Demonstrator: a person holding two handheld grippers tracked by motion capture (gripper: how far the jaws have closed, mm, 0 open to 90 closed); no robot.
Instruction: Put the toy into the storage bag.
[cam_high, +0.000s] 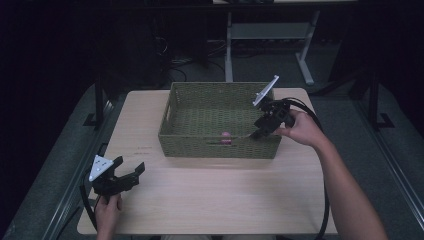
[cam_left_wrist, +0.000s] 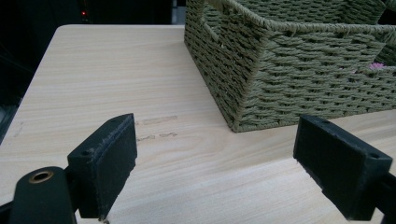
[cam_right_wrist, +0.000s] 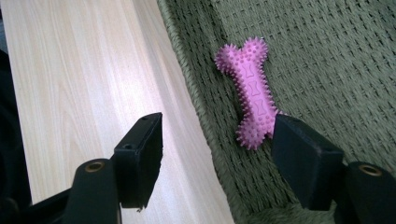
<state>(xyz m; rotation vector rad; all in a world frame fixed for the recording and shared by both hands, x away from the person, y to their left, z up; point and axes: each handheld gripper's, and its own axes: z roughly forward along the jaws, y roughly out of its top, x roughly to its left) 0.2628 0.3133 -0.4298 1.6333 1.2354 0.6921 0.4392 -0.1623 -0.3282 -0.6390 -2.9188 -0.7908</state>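
In the high view the toy (cam_high: 226, 138) is hard to make out: just a small pink spot low inside the basket (cam_high: 177, 102), partly hidden behind the near wall. The right gripper view shows it plainly as a pink spiky bone (cam_right_wrist: 252, 93) lying on the woven floor of the basket (cam_right_wrist: 327, 56), close to the wall, its lower end cut off behind one jaw of the right gripper (cam_right_wrist: 217, 149). That gripper's jaws stand apart and grasp nothing; one hangs over the table (cam_right_wrist: 84, 70) outside the wall, the other over the basket floor beside the toy, and whether this one touches the toy cannot be told. In the high view the right gripper (cam_high: 260, 131) reaches over the basket's right near corner, its tips dark and blurred. The left gripper (cam_high: 134, 172) rests low at the table's front left, well apart from the basket; its jaws are spread wide and empty. Faint marks on the table (cam_left_wrist: 159, 121) cannot be read. A sliver of pink (cam_left_wrist: 376, 66) shows at the basket's handle hole.
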